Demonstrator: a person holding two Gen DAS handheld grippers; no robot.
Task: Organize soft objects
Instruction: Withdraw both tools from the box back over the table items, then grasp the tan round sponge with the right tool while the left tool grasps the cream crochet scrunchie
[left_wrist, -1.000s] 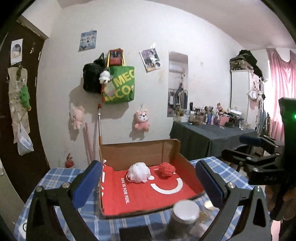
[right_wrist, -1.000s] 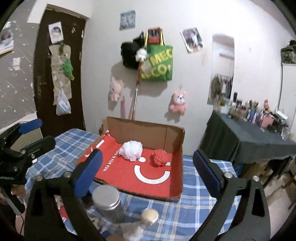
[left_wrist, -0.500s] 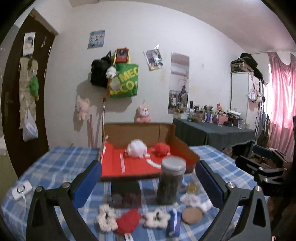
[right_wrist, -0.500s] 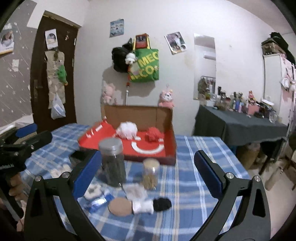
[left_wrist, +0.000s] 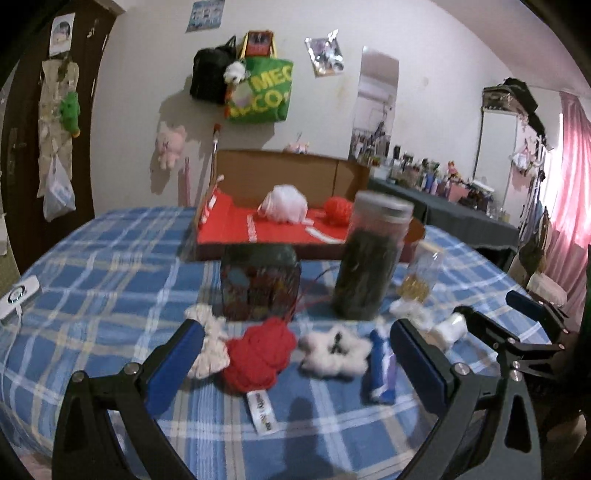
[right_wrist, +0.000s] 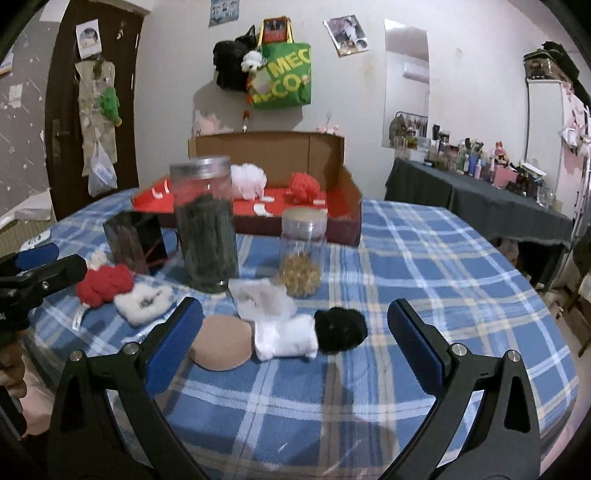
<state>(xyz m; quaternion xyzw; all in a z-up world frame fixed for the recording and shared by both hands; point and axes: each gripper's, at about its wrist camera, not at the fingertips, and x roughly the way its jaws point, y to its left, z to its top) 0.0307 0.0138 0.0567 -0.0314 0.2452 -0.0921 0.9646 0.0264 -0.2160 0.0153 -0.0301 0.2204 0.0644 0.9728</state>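
Both tools hang wide open and empty over the near edge of the checked table (right_wrist: 424, 258), with the cardboard tray (right_wrist: 347, 206) well beyond the jars. The left gripper (left_wrist: 295, 354) has the red knitted bundle (left_wrist: 258, 360) between its fingers, toward the left one, so it looks nearer to that piece. The right gripper (right_wrist: 295, 328) frames the white roll (right_wrist: 286, 338), which lies lengthwise left to right, touching the black pompom (right_wrist: 341, 328) on its right.

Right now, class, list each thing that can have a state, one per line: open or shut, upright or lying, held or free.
Left claw: open, empty.
Right claw: open, empty.
Tall jar: upright, lidded.
Small jar: upright, lidded.
Box: open.
Red knit: lying free.
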